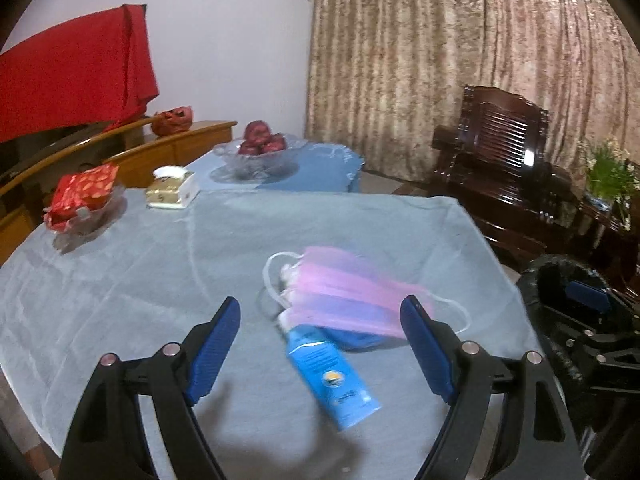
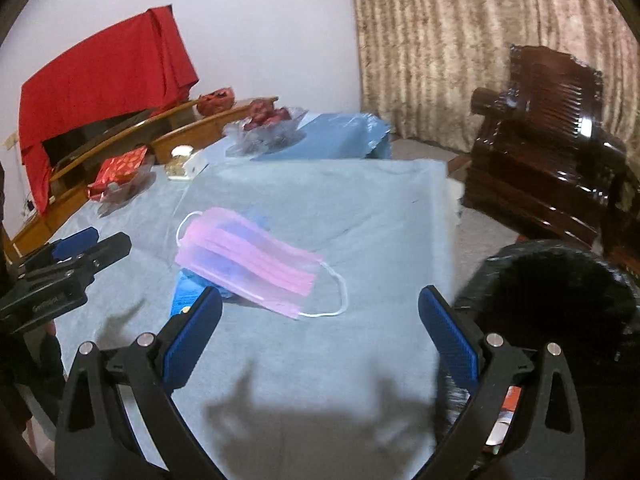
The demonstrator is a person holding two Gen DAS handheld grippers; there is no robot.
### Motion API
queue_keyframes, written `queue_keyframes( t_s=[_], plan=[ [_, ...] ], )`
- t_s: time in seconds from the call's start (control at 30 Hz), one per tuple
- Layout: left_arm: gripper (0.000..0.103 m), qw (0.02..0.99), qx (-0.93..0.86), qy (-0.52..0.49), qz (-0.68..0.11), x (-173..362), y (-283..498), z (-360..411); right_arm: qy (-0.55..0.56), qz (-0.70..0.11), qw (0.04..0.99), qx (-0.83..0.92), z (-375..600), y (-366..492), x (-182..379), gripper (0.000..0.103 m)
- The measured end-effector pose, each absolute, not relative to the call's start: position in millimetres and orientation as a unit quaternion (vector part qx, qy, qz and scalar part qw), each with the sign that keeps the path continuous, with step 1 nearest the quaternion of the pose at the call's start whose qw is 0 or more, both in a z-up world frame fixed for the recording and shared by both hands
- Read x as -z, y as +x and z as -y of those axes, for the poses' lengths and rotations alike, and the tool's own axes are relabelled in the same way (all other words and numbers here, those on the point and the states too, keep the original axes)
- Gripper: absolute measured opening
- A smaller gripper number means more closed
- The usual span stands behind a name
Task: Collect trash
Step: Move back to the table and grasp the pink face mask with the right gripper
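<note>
Here both grippers hang over the near edge of the table [image 1: 120, 264], nothing between the fingers. Left gripper [image 1: 320, 344] wide open, blue bottle [image 1: 332, 376] lying just ahead of it. Right gripper [image 2: 320, 340] wide open too. Pink face mask [image 2: 248, 264] mid-table, draped over the bottle's far end, touching it. Black-lined trash bin [image 2: 560, 300] off the table's right edge. Far left edge: red packet in a glass dish [image 1: 84, 196], tissue box [image 1: 172, 192]. Beyond, fruit bowl [image 1: 260, 148] on a second table.
</note>
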State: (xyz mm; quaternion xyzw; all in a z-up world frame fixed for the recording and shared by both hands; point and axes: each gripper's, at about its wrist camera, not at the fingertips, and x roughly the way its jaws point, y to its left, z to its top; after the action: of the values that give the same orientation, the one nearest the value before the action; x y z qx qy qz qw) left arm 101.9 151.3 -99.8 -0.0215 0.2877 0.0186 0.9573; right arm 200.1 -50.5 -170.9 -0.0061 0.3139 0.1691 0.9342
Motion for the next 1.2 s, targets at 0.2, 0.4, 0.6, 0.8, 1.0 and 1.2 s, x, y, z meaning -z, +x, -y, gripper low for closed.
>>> queue_keyframes(
  t_s=[0.2, 0.4, 0.6, 0.8, 1.0, 1.2],
  plan=[
    [0.081, 0.953, -0.037, -0.020, -0.301, 115.3, 103.6, -177.0, -0.025, -0.334, 0.923, -0.187, 11.7, 219.1, 196.8, 0.096],
    [0.081, 0.950, -0.045, -0.019, -0.309, 126.9, 108.6, -188.9, -0.038, -0.349, 0.917, -0.187, -11.4, 234.3, 219.6, 0.095],
    [0.081, 0.947, -0.048, -0.029, -0.316, 135.0, 118.1, -195.8, -0.052, -0.364, 0.911, -0.186, -22.0, 245.5, 234.6, 0.095],
    [0.081, 0.945, -0.049, -0.037, -0.322, 140.7, 128.0, -198.7, -0.065, -0.386, 0.901, -0.189, -32.3, 261.3, 246.5, 0.083],
    [0.081, 0.942, -0.050, -0.041, -0.328, 145.4, 134.5, -199.4, -0.075, -0.397, 0.891, -0.208, -38.7, 269.1, 250.4, 0.058],
    [0.081, 0.941, -0.048, -0.042, -0.332, 147.8, 136.0, -197.5, -0.077, -0.400, 0.881, -0.240, -44.3, 266.8, 250.3, 0.020]
  ],
)
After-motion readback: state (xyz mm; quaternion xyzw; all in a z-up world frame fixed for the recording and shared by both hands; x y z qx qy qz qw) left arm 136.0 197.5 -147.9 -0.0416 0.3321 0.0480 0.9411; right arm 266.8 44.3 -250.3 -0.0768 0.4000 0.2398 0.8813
